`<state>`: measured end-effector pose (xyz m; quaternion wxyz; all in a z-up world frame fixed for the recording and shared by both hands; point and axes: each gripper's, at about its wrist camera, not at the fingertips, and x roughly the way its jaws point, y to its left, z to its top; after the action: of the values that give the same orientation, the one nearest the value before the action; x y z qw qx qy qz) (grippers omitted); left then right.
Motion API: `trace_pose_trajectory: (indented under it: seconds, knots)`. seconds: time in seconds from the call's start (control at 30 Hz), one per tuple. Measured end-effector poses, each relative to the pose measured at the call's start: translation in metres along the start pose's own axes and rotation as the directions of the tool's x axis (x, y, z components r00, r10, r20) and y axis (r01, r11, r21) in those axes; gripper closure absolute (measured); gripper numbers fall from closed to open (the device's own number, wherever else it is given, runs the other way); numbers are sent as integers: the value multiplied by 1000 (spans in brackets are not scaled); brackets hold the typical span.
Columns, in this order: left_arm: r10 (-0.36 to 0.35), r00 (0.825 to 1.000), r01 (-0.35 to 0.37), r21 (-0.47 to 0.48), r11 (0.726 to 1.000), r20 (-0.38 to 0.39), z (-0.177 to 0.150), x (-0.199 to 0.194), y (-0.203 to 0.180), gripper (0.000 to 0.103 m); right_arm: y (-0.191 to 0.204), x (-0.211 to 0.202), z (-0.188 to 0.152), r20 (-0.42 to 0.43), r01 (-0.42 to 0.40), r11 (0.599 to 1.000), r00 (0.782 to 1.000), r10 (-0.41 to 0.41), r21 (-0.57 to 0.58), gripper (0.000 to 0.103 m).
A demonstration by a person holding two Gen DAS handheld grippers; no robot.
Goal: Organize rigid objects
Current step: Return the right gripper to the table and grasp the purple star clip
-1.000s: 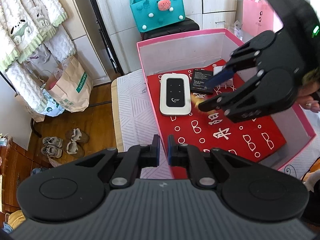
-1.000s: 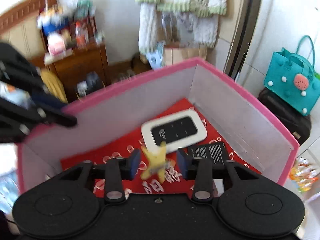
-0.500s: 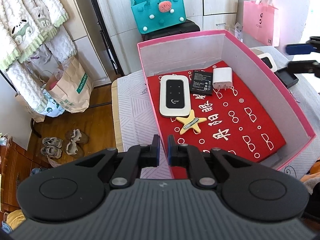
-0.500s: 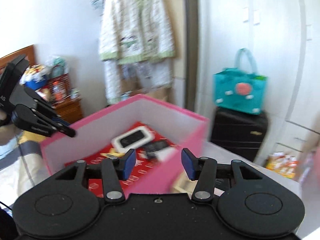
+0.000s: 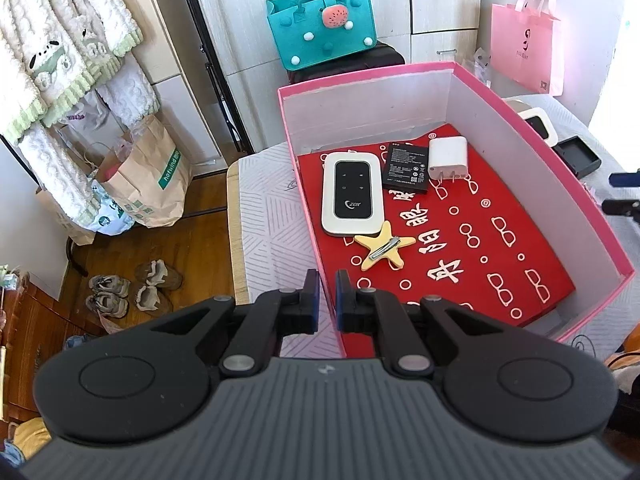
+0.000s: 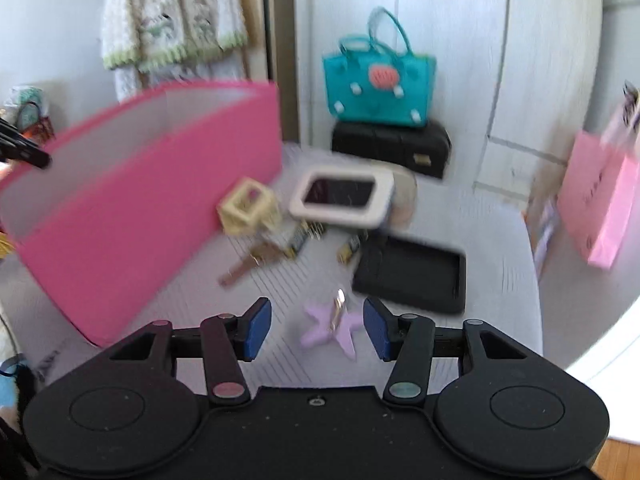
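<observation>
Inside the pink box [image 5: 500,120], on its red lining printed with white characters and spectacle shapes, I see four items. A white pocket router [image 5: 351,194] lies flat, long axis running from the near side to the far wall, "ZDX" legible on its black face. Just right of it a black battery [image 5: 406,168] lies parallel, label up, print too small for me to read. Just beside that, a white charger plug [image 5: 448,156] has its prongs pointing toward the near side. A yellow star hair clip [image 5: 383,245] lies touching the router's near end, metal clip up and slanting.

My left gripper [image 5: 327,294] hovers over the box's near-left corner, jaws closed with nothing between them.

The right wrist view, blurred, shows what the left misses: on the grey cover outside the box, a purple star hair clip [image 6: 330,326] lies between the spread pads of my right gripper [image 6: 318,328], untouched. Its jaws have just been opening. Beyond it I see a black tray [image 6: 412,276], a second white router [image 6: 342,198], a cream cube frame [image 6: 248,210] and a key [image 6: 250,262].

A paper bag [image 5: 154,178] on the floor reads "hotwind".
</observation>
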<state>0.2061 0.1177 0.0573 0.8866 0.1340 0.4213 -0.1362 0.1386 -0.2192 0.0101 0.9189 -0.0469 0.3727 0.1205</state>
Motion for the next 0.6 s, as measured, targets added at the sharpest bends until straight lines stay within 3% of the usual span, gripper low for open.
trace_pose_trajectory:
  seconds: [0.17, 0.33, 0.43, 0.6]
  knots:
    - [13, 1000, -13, 14, 1000, -5, 1, 0, -3, 96, -8, 24, -9, -49, 30, 998, 998, -27, 57, 44]
    - [15, 1000, -15, 6, 1000, 1, 2, 1, -3, 96, 1, 34, -14, -38, 46, 997, 998, -44, 65, 38]
    - [13, 1000, -13, 4, 1000, 3, 2, 1, -4, 96, 4, 33, -14, -25, 36, 997, 999, -35, 64, 51]
    - [11, 1000, -11, 2, 1000, 4, 2, 2, -3, 96, 9, 30, -14, -23, 43, 998, 999, -42, 45, 52]
